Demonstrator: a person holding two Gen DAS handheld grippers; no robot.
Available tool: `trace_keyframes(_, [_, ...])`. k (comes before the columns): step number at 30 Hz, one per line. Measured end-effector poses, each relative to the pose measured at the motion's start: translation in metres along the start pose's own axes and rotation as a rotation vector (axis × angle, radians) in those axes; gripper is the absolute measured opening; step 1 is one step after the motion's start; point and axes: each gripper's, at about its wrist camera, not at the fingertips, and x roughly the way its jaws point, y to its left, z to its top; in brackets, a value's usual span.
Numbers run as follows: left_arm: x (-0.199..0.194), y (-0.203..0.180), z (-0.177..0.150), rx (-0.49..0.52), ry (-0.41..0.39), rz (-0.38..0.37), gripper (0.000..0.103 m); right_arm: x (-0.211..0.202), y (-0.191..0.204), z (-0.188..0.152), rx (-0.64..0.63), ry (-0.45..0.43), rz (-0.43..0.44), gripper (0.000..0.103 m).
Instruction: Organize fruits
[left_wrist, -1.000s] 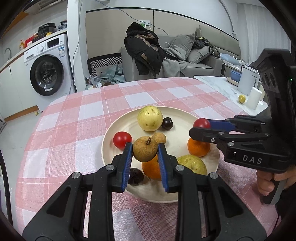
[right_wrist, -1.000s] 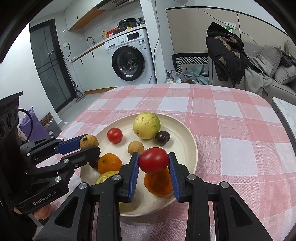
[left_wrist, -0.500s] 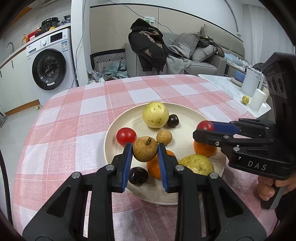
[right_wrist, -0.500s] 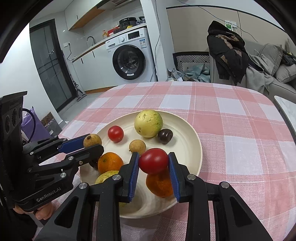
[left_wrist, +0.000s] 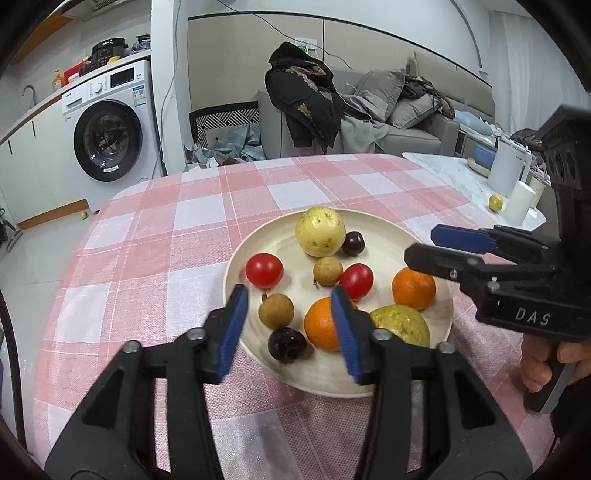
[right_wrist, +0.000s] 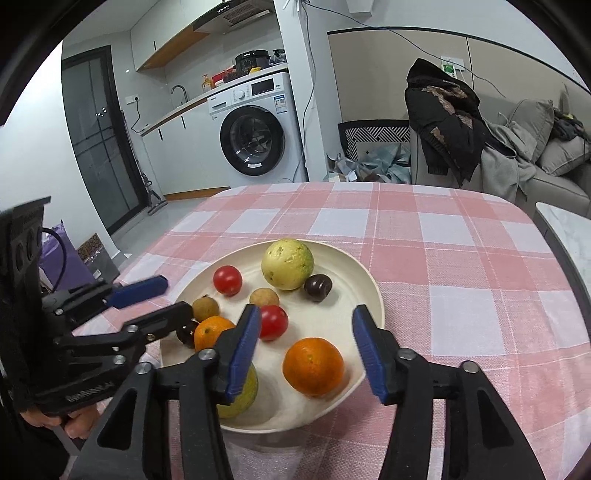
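A cream plate (left_wrist: 236, 258) on the pink checked tablecloth holds several fruits. My left gripper (left_wrist: 290, 314) hovers over its near rim with jaws opening; the brown longan (left_wrist: 276, 311) lies loose on the plate between the fingers, untouched. My right gripper (right_wrist: 306, 328) is over the plate's right side, jaws also opening; the red tomato (right_wrist: 273, 322) rests on the plate beside its left finger. An orange (right_wrist: 313, 365) lies below the gap. Also on the plate are a yellow guava (left_wrist: 320, 236), a dark plum (left_wrist: 352, 243), another tomato (left_wrist: 264, 270) and a green guava (left_wrist: 400, 325).
The checked table (right_wrist: 443, 258) stretches beyond the plate. A marble side table (left_wrist: 461, 173) with white containers stands at the right. A washing machine (left_wrist: 107, 136) and a sofa piled with clothes (left_wrist: 314, 99) are behind. A hand (left_wrist: 543, 365) holds the right gripper's handle.
Both grippers have opened. The brown longan dropped from the left fingers onto the plate, and the red tomato dropped from the right fingers onto the plate.
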Motion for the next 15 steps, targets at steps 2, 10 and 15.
trace_keyframes(2, [-0.008, 0.004, 0.001, -0.013, -0.022, 0.004, 0.071, -0.003, 0.000, -0.002, -0.015, -0.006, -0.005, 0.073])
trace_keyframes(10, [-0.039, 0.005, -0.004, -0.008, -0.082, 0.023, 0.094, -0.027, 0.002, -0.005, -0.051, -0.061, 0.029, 0.103])
trace_keyframes(15, [-0.062, -0.004, -0.011, 0.021, -0.145, 0.028, 0.102, -0.046, 0.002, -0.011, -0.058, -0.110, 0.061, 0.103])
